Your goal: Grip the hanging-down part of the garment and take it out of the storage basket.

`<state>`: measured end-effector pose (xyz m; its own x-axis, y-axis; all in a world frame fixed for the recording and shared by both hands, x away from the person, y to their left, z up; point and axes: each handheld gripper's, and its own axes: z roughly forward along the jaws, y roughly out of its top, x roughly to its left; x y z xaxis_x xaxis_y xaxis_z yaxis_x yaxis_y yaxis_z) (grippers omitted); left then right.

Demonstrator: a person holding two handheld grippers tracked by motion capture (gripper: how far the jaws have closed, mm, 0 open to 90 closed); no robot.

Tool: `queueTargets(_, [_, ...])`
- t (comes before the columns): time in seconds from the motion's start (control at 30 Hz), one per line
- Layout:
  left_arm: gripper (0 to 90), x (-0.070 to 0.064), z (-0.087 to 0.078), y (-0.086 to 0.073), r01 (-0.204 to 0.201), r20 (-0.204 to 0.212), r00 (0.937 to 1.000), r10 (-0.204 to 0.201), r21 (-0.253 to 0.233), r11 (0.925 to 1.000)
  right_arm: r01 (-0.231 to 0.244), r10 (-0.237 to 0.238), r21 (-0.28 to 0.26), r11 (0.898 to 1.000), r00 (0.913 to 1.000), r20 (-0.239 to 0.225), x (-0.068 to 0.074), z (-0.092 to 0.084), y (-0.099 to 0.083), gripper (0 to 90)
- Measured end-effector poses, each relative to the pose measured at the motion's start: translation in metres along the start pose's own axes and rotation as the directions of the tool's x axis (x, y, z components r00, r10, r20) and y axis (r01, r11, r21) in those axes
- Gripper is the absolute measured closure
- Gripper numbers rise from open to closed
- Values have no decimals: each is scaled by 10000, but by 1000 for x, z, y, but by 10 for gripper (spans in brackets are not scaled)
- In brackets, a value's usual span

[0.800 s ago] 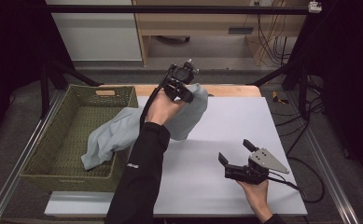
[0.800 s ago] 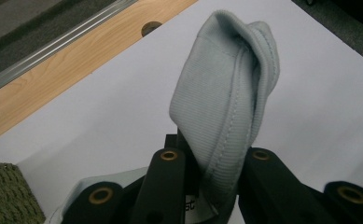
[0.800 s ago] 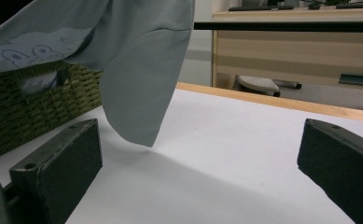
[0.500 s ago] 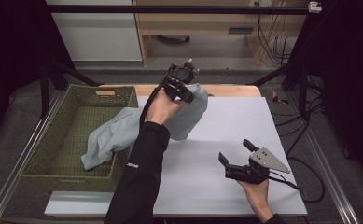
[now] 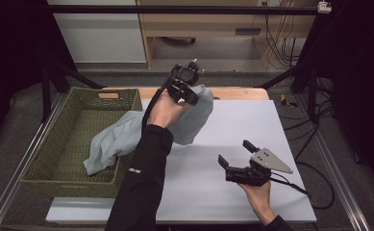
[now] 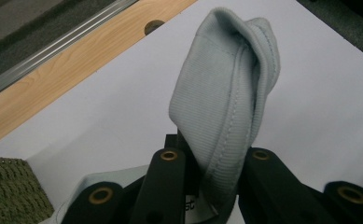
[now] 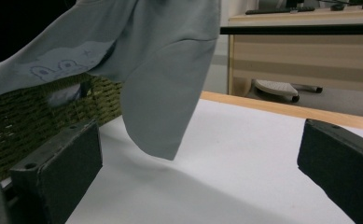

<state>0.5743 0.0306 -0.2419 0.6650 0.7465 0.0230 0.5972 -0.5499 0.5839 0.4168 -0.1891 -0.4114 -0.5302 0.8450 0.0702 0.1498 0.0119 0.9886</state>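
A pale grey-blue garment [image 5: 184, 120] is held raised above the white table [image 5: 232, 144], near the table's far wooden edge. The left gripper [image 5: 187, 86] is clamped tight on a bunched fold of the garment; in the left gripper view the ribbed, stitched hem [image 6: 226, 107] is seen pinched between the two black jaws and standing up beyond them. From that grip the cloth hangs down; one end is draped over the rim of the green woven basket [image 5: 55, 159] at the table's left side, with the tail lying inside the basket. A lower corner of the garment hangs just above the table surface.

A faint printed figure [image 7: 60, 69], pale on the grey cloth, is seen in the right gripper view; no letters can be read there. Small white writing is visible on the dark sleeve [image 5: 136, 170] of the left arm, too small to be read.

The right gripper [image 5: 236, 153] is held at the table's near right part, well apart from the garment, jaws spread wide with nothing between them.
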Motion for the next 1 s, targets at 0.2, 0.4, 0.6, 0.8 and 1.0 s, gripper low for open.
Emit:
queueTargets(0.2, [815, 1, -1, 0, -36, 12, 10000, 36, 25, 10000, -30, 31, 28, 10000, 9996, -281, 12, 18, 8, 4])
queueTargets(0.4, [815, -1, -1, 1, -69, -23, 10000, 69, 63, 10000, -82, 78, -81, 9999, 9987, -505, 20, 35, 15, 3])
queueTargets(0.6, [815, 0, -3, 1, -80, -39, 10000, 80, 61, 9999, -44, 41, -52, 10000, 9980, -636, 32, 48, 21, 3])
queueTargets(0.8, [815, -1, -5, 0, -112, -73, 9999, 113, 95, 9999, 151, -159, -119, 9998, 9979, -627, 40, 63, 26, 4])
queueTargets(1.0, [815, 0, -7, -1, -116, -60, 9999, 116, 16, 9999, 283, -286, -56, 9996, 9976, -626, 47, 83, 28, 4])
